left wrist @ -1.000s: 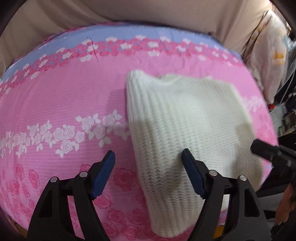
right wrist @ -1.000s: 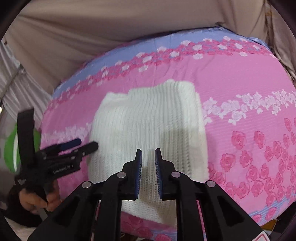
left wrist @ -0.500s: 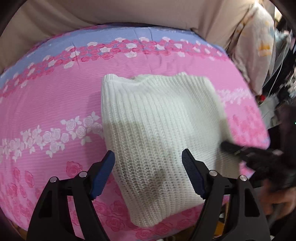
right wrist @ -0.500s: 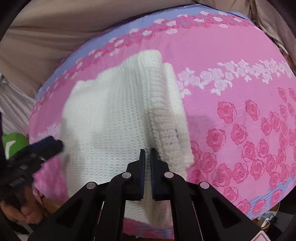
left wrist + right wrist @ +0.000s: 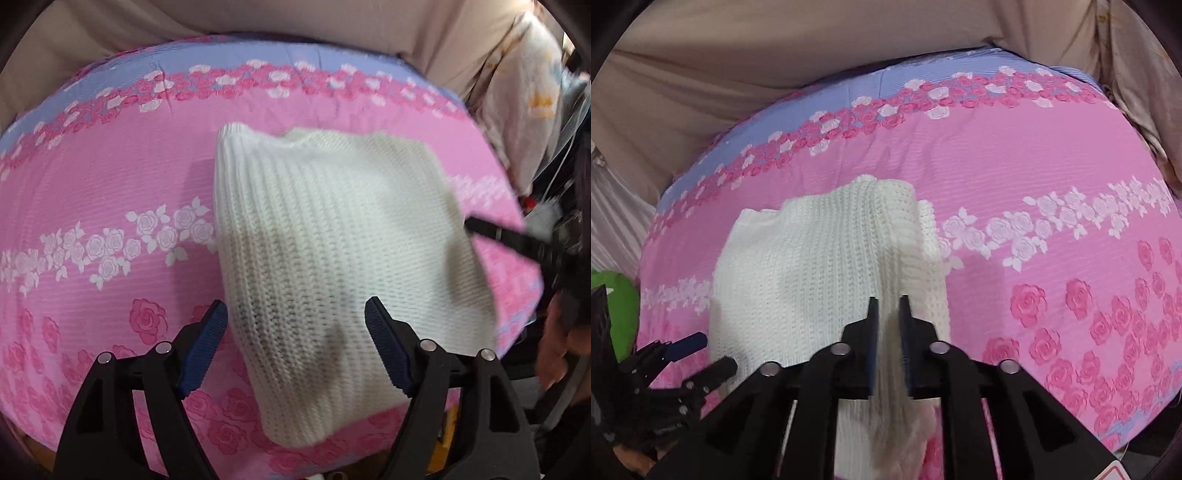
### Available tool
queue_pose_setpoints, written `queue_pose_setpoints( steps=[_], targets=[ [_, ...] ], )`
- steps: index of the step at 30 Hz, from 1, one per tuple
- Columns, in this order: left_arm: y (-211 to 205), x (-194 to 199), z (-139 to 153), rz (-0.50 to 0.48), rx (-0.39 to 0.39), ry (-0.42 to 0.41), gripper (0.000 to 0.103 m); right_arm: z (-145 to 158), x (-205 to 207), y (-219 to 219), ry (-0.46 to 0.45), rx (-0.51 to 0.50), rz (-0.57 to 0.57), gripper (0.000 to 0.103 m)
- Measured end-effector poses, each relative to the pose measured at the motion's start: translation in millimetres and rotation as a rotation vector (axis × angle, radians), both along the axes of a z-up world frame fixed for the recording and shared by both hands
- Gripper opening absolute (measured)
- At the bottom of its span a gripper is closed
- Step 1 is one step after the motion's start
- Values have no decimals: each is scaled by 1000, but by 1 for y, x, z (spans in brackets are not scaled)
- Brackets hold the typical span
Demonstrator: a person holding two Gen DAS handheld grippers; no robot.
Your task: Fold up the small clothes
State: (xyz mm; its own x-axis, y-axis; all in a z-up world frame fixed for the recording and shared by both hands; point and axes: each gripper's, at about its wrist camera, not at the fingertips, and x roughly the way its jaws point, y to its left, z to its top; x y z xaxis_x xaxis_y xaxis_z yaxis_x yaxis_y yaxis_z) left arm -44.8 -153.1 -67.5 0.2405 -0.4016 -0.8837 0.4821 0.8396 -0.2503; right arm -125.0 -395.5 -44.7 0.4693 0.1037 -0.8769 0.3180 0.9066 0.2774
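Note:
A white knit garment (image 5: 332, 251) lies folded on the pink rose-print bedspread (image 5: 110, 192). My left gripper (image 5: 297, 332) hovers open above the garment's near end, its blue pads wide apart and empty. In the right wrist view it shows at the lower left (image 5: 705, 354). My right gripper (image 5: 886, 314) is at the garment's (image 5: 812, 266) right edge, where a raised ridge of knit runs up between its jaws. Those jaws are opening, and the fold still fills the narrow gap and touches both pads. One of its fingers (image 5: 495, 232) shows blurred at the right of the left wrist view.
Beige cloth (image 5: 775, 55) rises behind the bed. A printed pillow (image 5: 532, 103) lies at the far right corner and a green object (image 5: 620, 306) sits off the bed's left side. A hand (image 5: 561, 350) shows at the right edge. The bed's front edge is close below both grippers.
The right gripper's jaws have parted a little around the lifted knit fold. The garment's right edge rose into a ridge. The left gripper stayed open and shifted slightly over the garment.

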Motion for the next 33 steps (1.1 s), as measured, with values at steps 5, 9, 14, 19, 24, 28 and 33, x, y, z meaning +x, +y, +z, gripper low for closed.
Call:
queue_pose_setpoints(
  steps=[5,9,14,19,24,28,33],
  targets=[
    [25,-2,8,83,-66,35,87,-15,-57,-2,63,87,-34,62],
    [21,-7,4,86,40,-29,87,-28,-71,13,97,111,-23,48],
    [17,-11,-5,82,96,-38,87,-42,-59,26,127,29,72,10],
    [17,-10,-12,81,152,-61,87,-53,-61,16,141,46,45,9],
    [20,-8,-13,88,154,-53,87,-49,-62,12,144,97,48,15],
    [23,-7,-2,96,36,-32,87,-19,-66,-3,46,148,-15,55],
    [24,16,-12,141,-127,66,91,-21,-45,-30,-44,191,-61,73]
  ],
)
